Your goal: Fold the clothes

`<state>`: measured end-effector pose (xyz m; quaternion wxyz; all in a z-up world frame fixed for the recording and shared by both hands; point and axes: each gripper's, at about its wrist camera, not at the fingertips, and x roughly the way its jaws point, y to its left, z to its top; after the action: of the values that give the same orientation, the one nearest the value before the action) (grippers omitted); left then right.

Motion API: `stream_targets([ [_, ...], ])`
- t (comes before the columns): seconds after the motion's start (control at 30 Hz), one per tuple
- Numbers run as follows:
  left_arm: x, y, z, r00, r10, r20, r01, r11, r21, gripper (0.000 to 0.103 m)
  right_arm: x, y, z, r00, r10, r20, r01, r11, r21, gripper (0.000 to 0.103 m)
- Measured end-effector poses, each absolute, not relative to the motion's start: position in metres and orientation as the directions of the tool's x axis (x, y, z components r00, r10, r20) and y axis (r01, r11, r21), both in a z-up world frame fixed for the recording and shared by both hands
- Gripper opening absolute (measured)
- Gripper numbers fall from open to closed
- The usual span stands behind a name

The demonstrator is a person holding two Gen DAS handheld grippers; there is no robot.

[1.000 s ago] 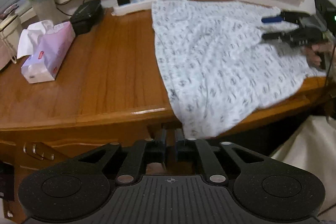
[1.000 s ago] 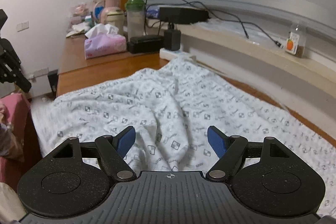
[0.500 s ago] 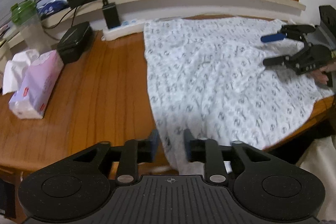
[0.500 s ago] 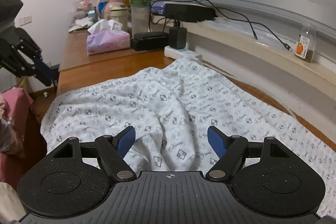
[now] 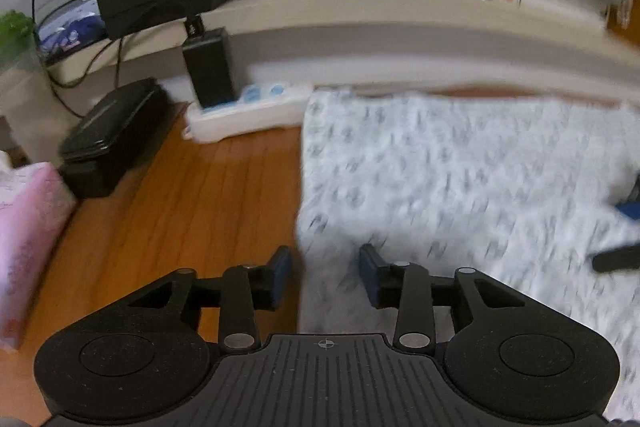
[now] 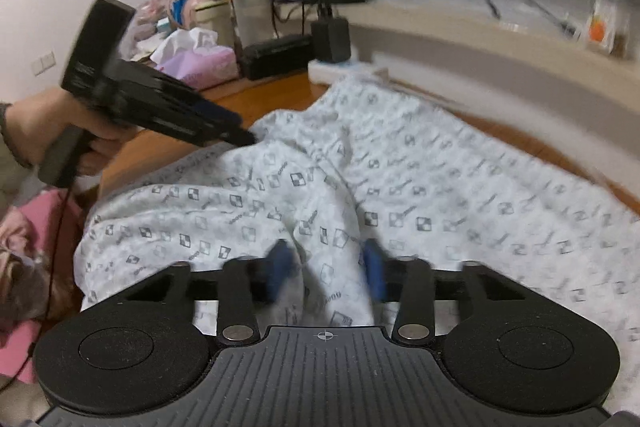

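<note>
Straddling garment edge: left gripper parted | right gripper parted, astride ridge

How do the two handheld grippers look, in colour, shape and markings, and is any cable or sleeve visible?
Both grippers, left gripper and right gripper, are black, with a ribbed plate bearing a small crosshair mark, two round discs, silver pivot pins and blue pads. In the right wrist view the left one has a pistol-style handle with a thin dark cable. A greyish cuff shows at the wrist.

One garment, two tools, one tissue pack, one power strip, two black boxes, one small bottle.
</note>
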<state>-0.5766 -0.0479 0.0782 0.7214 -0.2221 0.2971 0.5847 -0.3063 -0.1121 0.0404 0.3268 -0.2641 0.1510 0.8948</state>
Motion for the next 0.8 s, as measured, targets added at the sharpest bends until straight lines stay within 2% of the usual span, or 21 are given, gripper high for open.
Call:
stream_targets([
  [0.03, -0.577, -0.046, 0.078, 0.148, 0.719, -0.679, -0.977, 0.212, 0.011, 0.027, -0.307, -0.113, 0.043, -0.646, 0.520, -0.559, -0.669, -0.739, 0.086, 0.020],
  [0.07, -0.576, -0.045, 0.079, 0.146, 0.734, -0.663, -0.977, 0.214, 0.022, 0.005, -0.308, -0.114, 0.045, -0.645, 0.535, -0.546, -0.673, -0.736, 0.074, 0.011],
  [0.1, -0.575, -0.047, 0.082, 0.133, 0.759, -0.638, -0.977, 0.210, 0.046, 0.004, -0.309, -0.114, 0.047, -0.644, 0.549, -0.533, -0.677, -0.734, 0.062, 0.005],
  [0.23, -0.587, -0.047, 0.108, 0.107, 0.820, -0.562, -0.989, 0.146, 0.025, 0.006, -0.312, -0.116, 0.056, -0.636, 0.595, -0.491, -0.695, -0.719, 0.029, 0.005],
  [0.33, -0.586, -0.042, 0.111, 0.075, 0.813, -0.577, -0.992, 0.122, 0.043, 0.019, -0.315, -0.111, 0.061, -0.626, 0.603, -0.495, -0.713, -0.700, 0.048, 0.012],
  [0.37, -0.582, -0.042, 0.109, 0.059, 0.810, -0.583, -0.991, 0.119, 0.064, 0.030, -0.315, -0.112, 0.060, -0.613, 0.605, -0.508, -0.715, -0.698, 0.032, 0.016],
  [0.43, -0.572, -0.050, 0.106, 0.034, 0.824, -0.566, -0.987, 0.118, 0.111, 0.048, -0.309, -0.117, 0.058, -0.591, 0.612, -0.526, -0.719, -0.695, -0.001, 0.045],
  [0.47, -0.566, -0.054, 0.104, 0.027, 0.830, -0.557, -0.984, 0.119, 0.130, 0.052, -0.298, -0.121, 0.061, -0.594, 0.614, -0.520, -0.721, -0.693, 0.004, 0.051],
  [0.5, -0.559, -0.058, 0.103, 0.037, 0.836, -0.547, -0.983, 0.130, 0.132, 0.061, -0.285, -0.125, 0.065, -0.594, 0.618, -0.515, -0.725, -0.689, 0.010, 0.055],
  [0.57, -0.542, -0.064, 0.104, 0.072, 0.845, -0.530, -0.978, 0.163, 0.127, 0.068, -0.254, -0.135, 0.075, -0.569, 0.651, -0.503, -0.748, -0.664, -0.013, 0.057],
  [0.63, -0.520, -0.071, 0.106, 0.134, 0.851, -0.508, -0.970, 0.217, 0.108, 0.074, -0.217, -0.148, 0.082, -0.525, 0.696, -0.489, -0.778, -0.626, -0.055, 0.066],
  [0.8, -0.453, -0.081, 0.103, 0.335, 0.804, -0.491, -0.919, 0.394, 0.020, 0.077, -0.101, -0.186, 0.084, -0.345, 0.800, -0.491, -0.881, -0.457, -0.124, 0.067],
])
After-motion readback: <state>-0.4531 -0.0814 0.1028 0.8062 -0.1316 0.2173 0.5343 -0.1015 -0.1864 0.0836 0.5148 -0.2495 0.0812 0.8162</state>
